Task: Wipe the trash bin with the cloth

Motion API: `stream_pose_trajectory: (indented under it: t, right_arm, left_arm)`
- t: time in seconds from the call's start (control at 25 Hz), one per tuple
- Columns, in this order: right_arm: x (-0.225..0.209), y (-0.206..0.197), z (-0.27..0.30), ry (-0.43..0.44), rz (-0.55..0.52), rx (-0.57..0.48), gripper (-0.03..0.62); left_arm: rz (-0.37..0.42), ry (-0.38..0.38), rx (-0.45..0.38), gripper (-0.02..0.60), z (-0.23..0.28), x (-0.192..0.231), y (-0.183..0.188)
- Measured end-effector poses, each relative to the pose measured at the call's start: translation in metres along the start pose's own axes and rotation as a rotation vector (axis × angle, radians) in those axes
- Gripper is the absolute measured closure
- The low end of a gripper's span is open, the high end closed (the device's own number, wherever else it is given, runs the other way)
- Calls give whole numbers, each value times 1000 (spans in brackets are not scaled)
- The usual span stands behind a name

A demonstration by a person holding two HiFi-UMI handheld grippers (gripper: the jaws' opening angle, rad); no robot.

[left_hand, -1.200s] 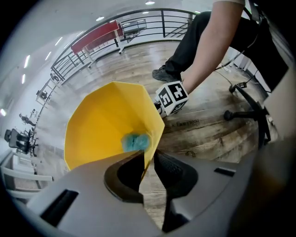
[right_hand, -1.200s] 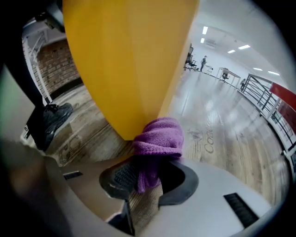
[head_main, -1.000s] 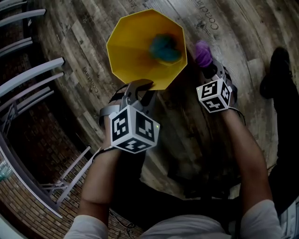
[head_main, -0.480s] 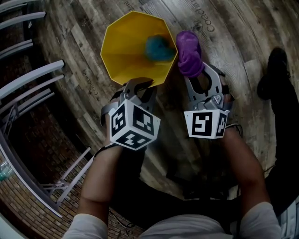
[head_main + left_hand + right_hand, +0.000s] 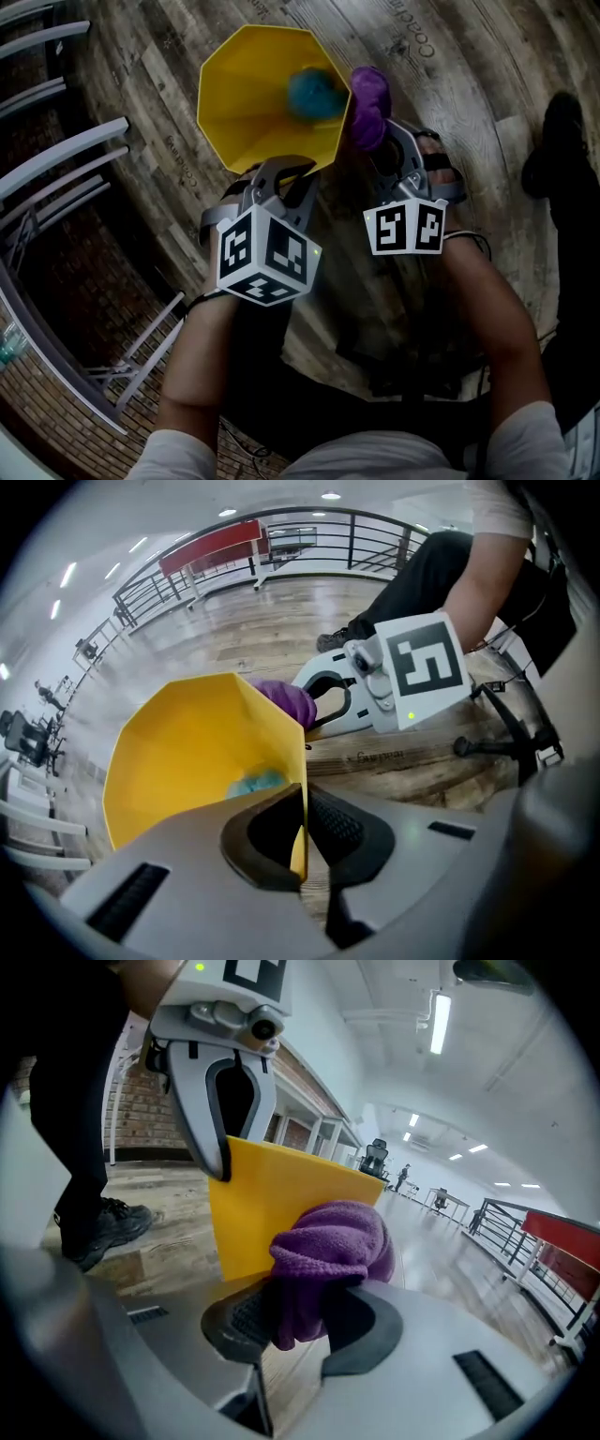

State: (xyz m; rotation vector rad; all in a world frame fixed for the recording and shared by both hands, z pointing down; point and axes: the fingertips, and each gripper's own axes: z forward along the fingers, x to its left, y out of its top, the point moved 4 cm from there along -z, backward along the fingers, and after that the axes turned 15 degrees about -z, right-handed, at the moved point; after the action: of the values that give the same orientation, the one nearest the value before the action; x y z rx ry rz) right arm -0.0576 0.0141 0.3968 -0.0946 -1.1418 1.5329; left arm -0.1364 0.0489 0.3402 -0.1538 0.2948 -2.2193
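We hold the yellow trash bin point(image 5: 267, 103) on a plank floor point(image 5: 469, 75), its open mouth tilted up toward the head camera. The left gripper point(image 5: 302, 832) comes steeply down onto the bin's near rim. Its jaws have just been closing and now pinch the thin yellow wall, one pad inside the bin and one outside. The right gripper point(image 5: 300, 1321) is clamped on the purple cloth point(image 5: 328, 1251), which bulges out beyond both pads in a rounded wad. In the head view the cloth sits against the outside of the bin, at the edge of the rim on our right, and in the right gripper view it lies in front of the bin's yellow outer wall. Whether it presses on that wall or only lies just beside it we cannot tell. Inside the bin, on the side nearest the cloth, lies a blurred blue-green wad point(image 5: 316, 92); we cannot make out what it is. Each gripper's marker cube faces up on the side of the bin nearest us, the left gripper's cube point(image 5: 267, 255) and the right gripper's cube point(image 5: 405, 227) apart from each other. A dark shoe point(image 5: 558, 131) stands on the floor well beyond the cloth's side of the bin. A grey metal railing point(image 5: 56, 169) runs on the bin's opposite side.
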Motion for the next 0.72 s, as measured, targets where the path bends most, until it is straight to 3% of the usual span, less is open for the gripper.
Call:
stream_pose_trajectory:
  t: [0.72]
  right_arm:
    - [59,-66,66,292,-109,132,482]
  left_arm:
    - [19,-16,-4,572,-1,0,1]
